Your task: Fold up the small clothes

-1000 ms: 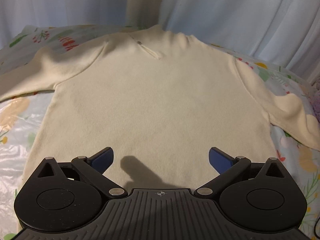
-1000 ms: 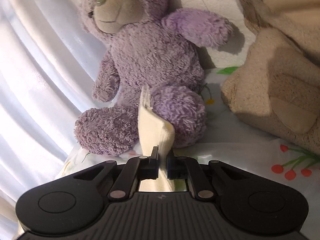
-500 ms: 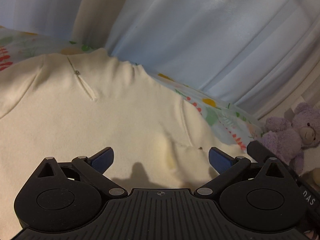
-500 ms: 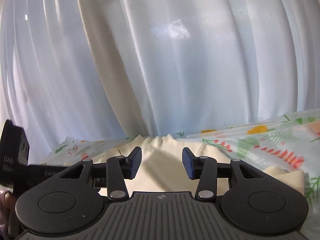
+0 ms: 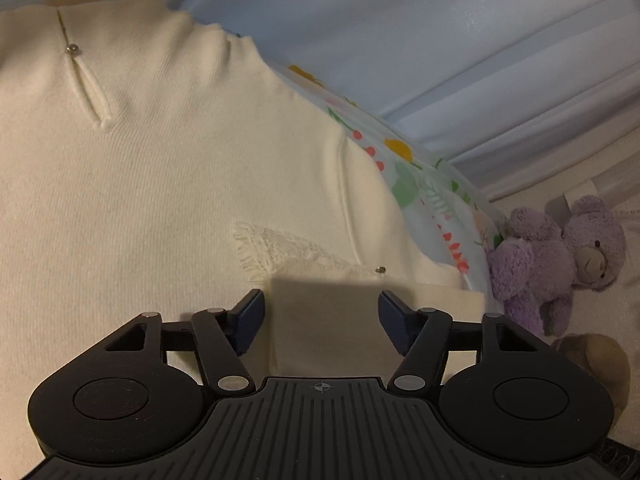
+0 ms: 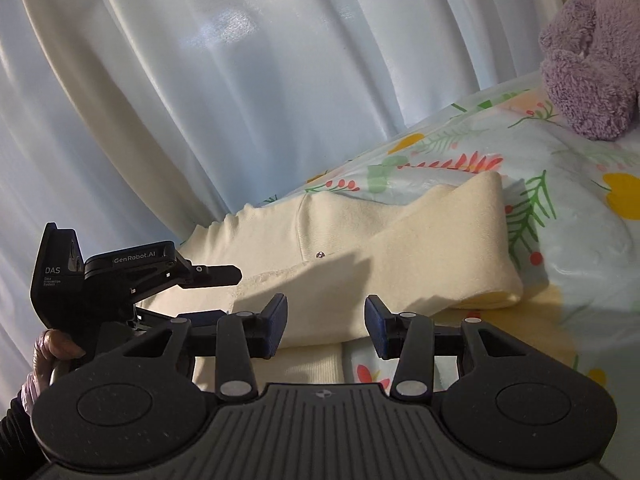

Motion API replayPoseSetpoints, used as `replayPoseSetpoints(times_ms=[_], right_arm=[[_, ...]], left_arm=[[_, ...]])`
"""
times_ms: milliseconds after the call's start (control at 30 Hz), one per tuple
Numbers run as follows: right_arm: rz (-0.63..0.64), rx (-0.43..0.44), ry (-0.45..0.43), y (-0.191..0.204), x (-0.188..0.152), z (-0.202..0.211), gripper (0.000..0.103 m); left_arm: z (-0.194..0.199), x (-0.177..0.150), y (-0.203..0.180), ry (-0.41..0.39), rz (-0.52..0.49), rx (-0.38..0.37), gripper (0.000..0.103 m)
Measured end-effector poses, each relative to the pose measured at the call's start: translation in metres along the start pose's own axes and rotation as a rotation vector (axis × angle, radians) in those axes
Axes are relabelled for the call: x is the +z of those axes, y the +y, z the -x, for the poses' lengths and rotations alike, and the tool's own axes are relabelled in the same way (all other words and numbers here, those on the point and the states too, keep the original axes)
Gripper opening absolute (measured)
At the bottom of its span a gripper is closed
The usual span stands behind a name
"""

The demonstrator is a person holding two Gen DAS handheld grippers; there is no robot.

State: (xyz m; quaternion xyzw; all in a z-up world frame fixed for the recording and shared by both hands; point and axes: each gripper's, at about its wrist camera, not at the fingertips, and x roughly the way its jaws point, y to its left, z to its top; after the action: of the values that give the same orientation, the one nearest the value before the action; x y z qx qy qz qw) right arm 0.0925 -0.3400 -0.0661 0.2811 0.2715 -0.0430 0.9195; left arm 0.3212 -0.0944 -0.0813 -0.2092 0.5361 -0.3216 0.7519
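1 second ago my right gripper (image 6: 326,330) was pinched on the sweater's cuff beside the purple teddy bear (image 5: 560,258); now its jaws stand apart with nothing pressed between them, hovering over the sleeve (image 6: 432,256). That sleeve is now folded in across the chest instead of trailing out to the side. My left gripper (image 5: 320,320) has swung from the hem toward the right shoulder, and its jaws have just been closing, though they are still parted, with the sleeve's end between them and not visibly pinched. The cream sweater (image 5: 160,184) lies flat on the floral sheet (image 6: 560,208), collar toward the curtain (image 6: 200,80), its long axis running from me toward that curtain. The folded sleeve runs crosswise, cuff toward the middle of the chest.
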Motion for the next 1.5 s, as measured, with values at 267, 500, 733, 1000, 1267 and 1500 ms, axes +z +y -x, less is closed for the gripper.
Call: replayPoseSetpoints(times_ms=[267,500,733,1000,1267,1500], right_arm=[[-0.003,-0.028,-0.025,0.005,-0.002,0.002,0.044],[0.017,-0.042,0.0,0.012,0.001,-0.006,0.043],[0.063,-0.073,0.013,0.023,0.004,-0.023,0.043],[0.06,-0.129,0.042,0.033,0.009,-0.047,0.043],[0.066,-0.14,0.062,0.044,0.01,-0.061,0.043],[-0.087,-0.025,0.091,0.029,0.01,-0.07,0.044]], left_arm=[[-0.022,0.0,-0.001,0.074,0.018,0.024,0.009],[0.05,0.02,-0.02,-0.134,-0.1,0.084,0.008],[0.103,0.038,0.048,-0.232,-0.111,0.394,0.008],[0.091,0.034,0.101,-0.21,-0.069,0.286,0.034],[0.115,0.035,0.096,-0.337,-0.083,0.279,0.009],[0.137,0.039,0.109,-0.388,-0.039,0.398,0.009]])
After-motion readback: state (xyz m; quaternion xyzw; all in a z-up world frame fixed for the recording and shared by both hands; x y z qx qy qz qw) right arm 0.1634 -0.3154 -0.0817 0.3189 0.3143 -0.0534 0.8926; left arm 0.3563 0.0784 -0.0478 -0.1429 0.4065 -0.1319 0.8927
